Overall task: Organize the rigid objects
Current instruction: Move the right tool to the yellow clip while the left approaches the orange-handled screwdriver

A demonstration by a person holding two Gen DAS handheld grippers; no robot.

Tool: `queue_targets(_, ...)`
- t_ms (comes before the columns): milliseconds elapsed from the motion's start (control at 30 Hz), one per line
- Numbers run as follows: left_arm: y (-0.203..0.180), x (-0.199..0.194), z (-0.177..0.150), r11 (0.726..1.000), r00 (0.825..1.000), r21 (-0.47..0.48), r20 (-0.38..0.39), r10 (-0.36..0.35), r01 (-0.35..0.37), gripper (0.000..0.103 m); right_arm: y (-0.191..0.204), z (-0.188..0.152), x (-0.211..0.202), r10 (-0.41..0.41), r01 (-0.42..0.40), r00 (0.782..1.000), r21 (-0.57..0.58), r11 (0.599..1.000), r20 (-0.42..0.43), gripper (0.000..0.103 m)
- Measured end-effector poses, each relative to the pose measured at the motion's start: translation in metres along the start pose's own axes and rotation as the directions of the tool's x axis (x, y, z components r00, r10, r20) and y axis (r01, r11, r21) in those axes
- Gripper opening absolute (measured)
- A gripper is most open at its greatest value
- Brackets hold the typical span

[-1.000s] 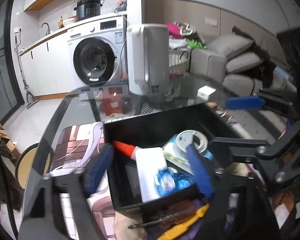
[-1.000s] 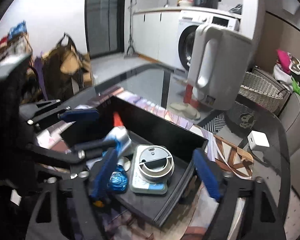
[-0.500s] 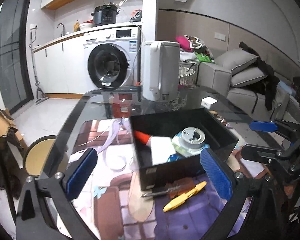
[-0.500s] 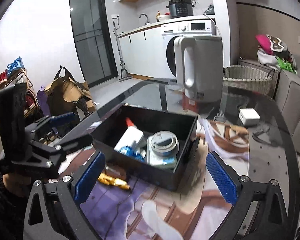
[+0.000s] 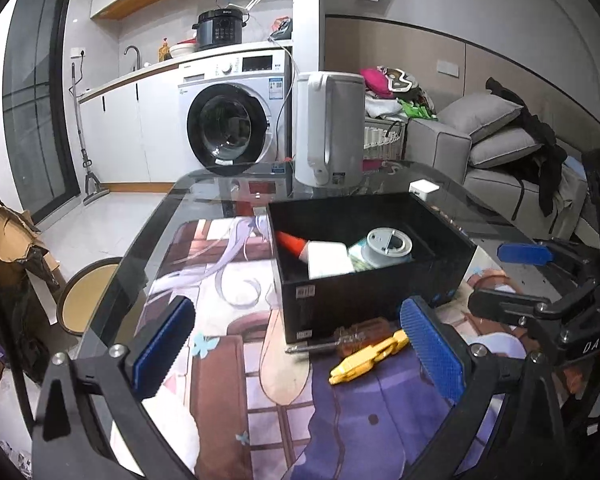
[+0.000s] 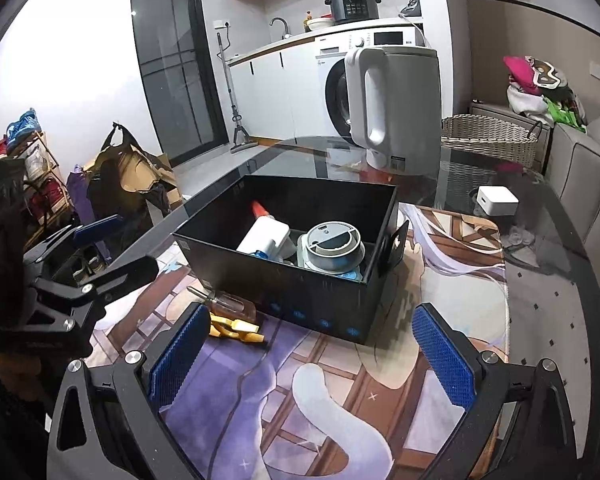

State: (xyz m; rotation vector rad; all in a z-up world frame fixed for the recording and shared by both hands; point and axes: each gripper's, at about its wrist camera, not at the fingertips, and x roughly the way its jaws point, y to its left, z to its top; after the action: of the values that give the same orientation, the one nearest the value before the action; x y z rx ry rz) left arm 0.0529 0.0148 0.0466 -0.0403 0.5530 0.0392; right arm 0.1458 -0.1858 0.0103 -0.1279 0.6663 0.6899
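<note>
Hovering wide open and empty, left gripper (image 5: 296,344) & right gripper (image 6: 308,354) both short of the black box (image 6: 300,304). Inside: 1 white tube (image 6: 265,236), 1 round gadget (image 6: 332,245). Left on the mat, I reckon: 1 screwdriver (image 5: 350,336), 1 yellow cutter (image 5: 366,357), touching the box front.

White letters "DAS" show on the black gripper frame (image 5: 595,346) at lower right; other labels are too blurred to read.
</note>
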Motion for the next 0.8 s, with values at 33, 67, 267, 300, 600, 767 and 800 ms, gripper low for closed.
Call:
queue_targets(33,0.000,0.001,-0.002,1.000,1.000,-0.001,-0.005,0.002,-0.002,0.103,0.000,-0.001,0.001,-0.002,0.002,1.000,-0.001,1.000,-0.001,0.103)
queue_targets(67,0.001,0.002,-0.004,1.000,1.000,-0.003,-0.009,0.003,-0.003,0.103,0.001,-0.001,0.001,-0.003,0.003,1.000,-0.001,1.000,-0.002,0.103)
queue_targets(267,0.005,0.005,-0.011,1.000,1.000,-0.018,-0.026,0.007,-0.007,0.103,0.000,-0.004,0.007,-0.011,0.011,1.000,0.005,1.000,-0.016,0.102)
queue_targets(300,0.005,0.006,-0.013,1.000,1.000,-0.017,-0.029,0.008,-0.009,0.103,0.000,-0.004,0.008,-0.011,0.011,1.000,0.006,1.000,-0.018,0.102)
queue_targets(600,0.011,0.009,-0.019,0.999,0.998,-0.026,-0.052,0.021,-0.023,0.103,0.004,-0.007,0.019,-0.027,0.028,0.998,0.018,0.999,-0.048,0.103)
queue_targets(767,0.017,0.009,-0.020,0.999,0.998,-0.047,-0.053,0.025,-0.027,0.103,0.020,-0.012,0.031,-0.028,0.027,0.997,-0.016,1.000,-0.078,0.102)
queue_targets(800,0.018,0.009,-0.022,0.999,0.998,-0.043,-0.055,0.030,-0.033,0.103,0.023,-0.014,0.034,-0.027,0.026,0.996,-0.020,0.999,-0.087,0.102)
